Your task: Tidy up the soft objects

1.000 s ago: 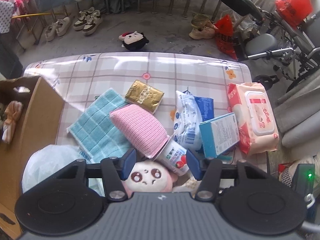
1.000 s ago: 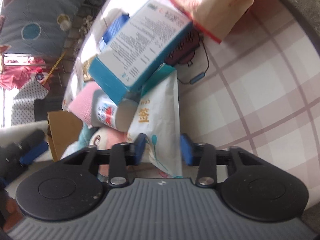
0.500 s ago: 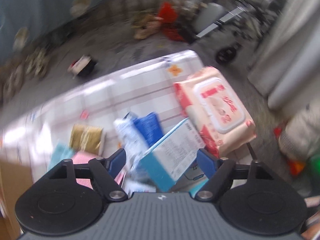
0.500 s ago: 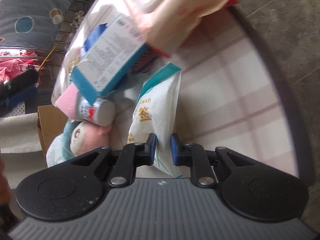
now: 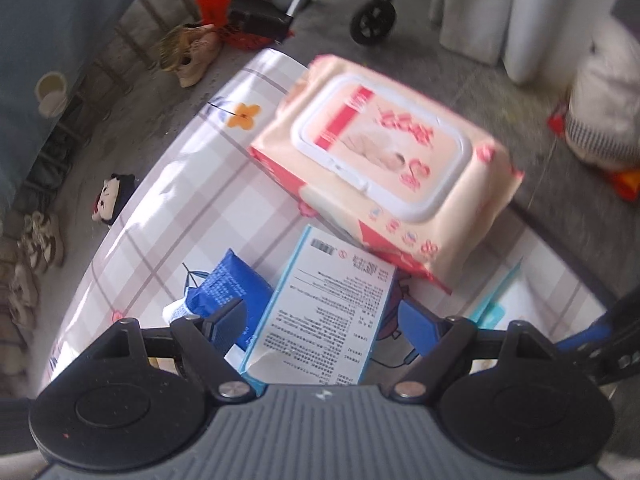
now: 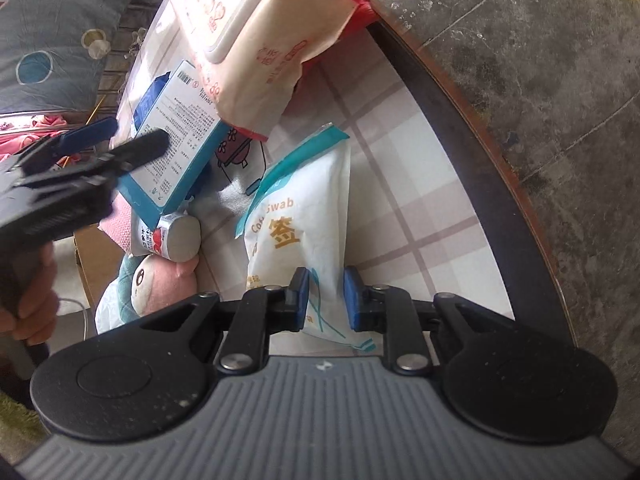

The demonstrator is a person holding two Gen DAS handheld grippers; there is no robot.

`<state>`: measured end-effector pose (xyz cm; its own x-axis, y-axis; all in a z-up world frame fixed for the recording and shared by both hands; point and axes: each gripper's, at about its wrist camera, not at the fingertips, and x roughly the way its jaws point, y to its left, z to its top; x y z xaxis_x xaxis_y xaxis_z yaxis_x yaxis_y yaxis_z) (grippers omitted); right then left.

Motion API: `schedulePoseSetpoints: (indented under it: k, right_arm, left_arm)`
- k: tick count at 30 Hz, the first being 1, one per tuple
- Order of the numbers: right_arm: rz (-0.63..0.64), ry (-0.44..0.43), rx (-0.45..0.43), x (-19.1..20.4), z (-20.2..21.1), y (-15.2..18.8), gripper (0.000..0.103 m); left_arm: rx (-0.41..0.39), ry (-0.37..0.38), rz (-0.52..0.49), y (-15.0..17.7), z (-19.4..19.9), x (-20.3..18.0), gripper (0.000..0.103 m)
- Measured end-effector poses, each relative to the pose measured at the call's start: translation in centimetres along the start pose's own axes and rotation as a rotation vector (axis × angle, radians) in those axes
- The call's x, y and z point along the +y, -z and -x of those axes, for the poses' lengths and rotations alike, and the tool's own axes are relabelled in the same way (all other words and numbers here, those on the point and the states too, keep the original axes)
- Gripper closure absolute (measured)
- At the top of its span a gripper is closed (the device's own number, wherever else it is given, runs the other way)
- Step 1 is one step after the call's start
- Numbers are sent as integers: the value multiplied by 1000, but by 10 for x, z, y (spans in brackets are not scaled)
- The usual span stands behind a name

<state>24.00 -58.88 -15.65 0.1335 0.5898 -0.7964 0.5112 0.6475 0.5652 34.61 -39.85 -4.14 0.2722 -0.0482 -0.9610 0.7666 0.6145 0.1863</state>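
My right gripper [image 6: 328, 300] is shut on the lower end of a white and teal cotton swab bag [image 6: 304, 216], which lies on the checked tablecloth [image 6: 400, 152]. My left gripper [image 5: 322, 322] stands open, pointing steeply down, its fingers astride a white and teal box [image 5: 332, 312] without pressing on it. That box [image 6: 172, 140] leans on the pile, with the left gripper [image 6: 138, 132] over it. A big pink wet-wipes pack [image 5: 384, 160] lies beyond the box. A blue pack [image 5: 228, 284] sits to the box's left.
A pink plush [image 6: 160, 280], a small bottle [image 6: 176, 236] and a pink cloth [image 6: 120, 224] crowd the pile's near side. A cardboard box [image 6: 96, 264] stands past them. The table's dark rim [image 6: 480, 160] curves close on the right. A hand [image 6: 32, 304] holds the left tool.
My left gripper swung right from the plush and pink cloth to over the box, rolled, and opened wider. My right gripper closed on the swab bag and drew it away from the pile.
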Motion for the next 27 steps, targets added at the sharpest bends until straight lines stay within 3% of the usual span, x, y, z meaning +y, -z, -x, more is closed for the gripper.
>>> schedulePoseSetpoints:
  k: [7,10,13,16,19,24,27]
  right_arm:
    - [-5,6,11,-3,0,-3,85]
    - [-10,7,12,-4,1,-5,85]
    - [5,27,10,-1,4,-5,85]
    - [11,35,8,1,6,-6,85]
    - [13,34,14,0,5,-8,83]
    - [42,41,10,1,6,-8,83]
    - [58,57,10,2,8,-8,83]
  left_arm:
    - [62,-74,-17,1,-17,-11,27]
    - [67,-95,8,-1,-12,-10,44]
    - [101,-65,73,0,-8,-4,48]
    - [81,-46,90,2,-3,-2,45]
    - [66,-81,37,0,-3,-6,25]
    - [75,-103,-75,-4,-8,-21,24]
    - [73,-59,-82,1,-3,-24,24]
